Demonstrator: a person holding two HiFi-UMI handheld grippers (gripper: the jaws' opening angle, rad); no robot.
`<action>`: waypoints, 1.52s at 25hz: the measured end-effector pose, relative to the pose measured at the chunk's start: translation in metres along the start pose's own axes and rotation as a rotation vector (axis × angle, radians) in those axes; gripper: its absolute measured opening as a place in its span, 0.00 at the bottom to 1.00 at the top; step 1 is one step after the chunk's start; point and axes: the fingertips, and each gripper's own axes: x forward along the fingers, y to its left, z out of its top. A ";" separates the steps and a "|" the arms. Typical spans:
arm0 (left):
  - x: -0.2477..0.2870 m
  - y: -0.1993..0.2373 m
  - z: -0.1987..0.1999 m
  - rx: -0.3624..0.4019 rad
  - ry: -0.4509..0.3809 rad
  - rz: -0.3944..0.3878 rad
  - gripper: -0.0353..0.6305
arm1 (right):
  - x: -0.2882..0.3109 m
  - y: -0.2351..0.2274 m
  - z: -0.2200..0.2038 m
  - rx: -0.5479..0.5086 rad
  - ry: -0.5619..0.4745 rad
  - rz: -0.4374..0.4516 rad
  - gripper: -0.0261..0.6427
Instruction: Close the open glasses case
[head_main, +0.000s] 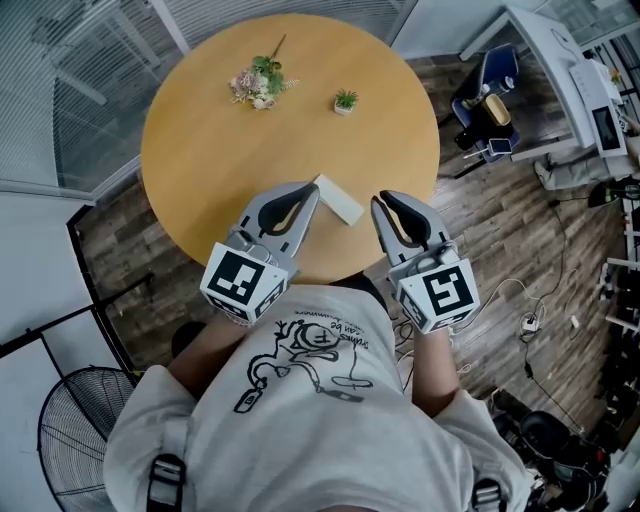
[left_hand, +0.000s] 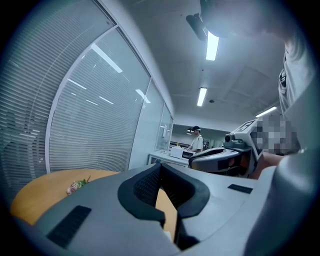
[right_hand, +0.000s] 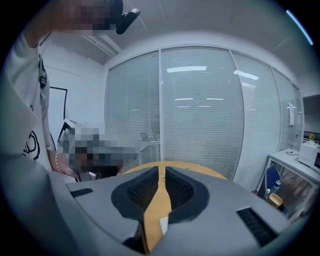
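Observation:
A white glasses case (head_main: 340, 201) lies near the front edge of the round wooden table (head_main: 220, 170), between my two grippers. I cannot tell from above how its lid stands. My left gripper (head_main: 311, 191) hovers just left of the case, its jaws together and holding nothing. To the case's right my right gripper (head_main: 381, 203) is also shut and empty. In the left gripper view the left gripper (left_hand: 159, 167) shows only tabletop beyond its tips. In the right gripper view a sliver of the white case (right_hand: 163, 225) shows low between the jaws of the right gripper (right_hand: 161, 172).
A bunch of dried flowers (head_main: 258, 82) and a tiny potted plant (head_main: 345, 101) sit on the far half of the table. A floor fan (head_main: 70, 425) stands at lower left, a blue chair with clutter (head_main: 490, 105) at right. Another person (left_hand: 196, 141) stands far off by a desk.

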 end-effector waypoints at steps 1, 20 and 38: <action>-0.001 -0.001 0.003 0.002 -0.003 0.000 0.08 | -0.001 0.001 0.002 -0.002 -0.004 0.001 0.12; -0.030 -0.024 0.046 0.029 -0.084 -0.032 0.08 | -0.025 0.019 0.048 -0.035 -0.084 0.025 0.11; -0.029 -0.027 0.052 0.032 -0.088 -0.033 0.08 | -0.031 0.015 0.055 -0.035 -0.098 0.022 0.12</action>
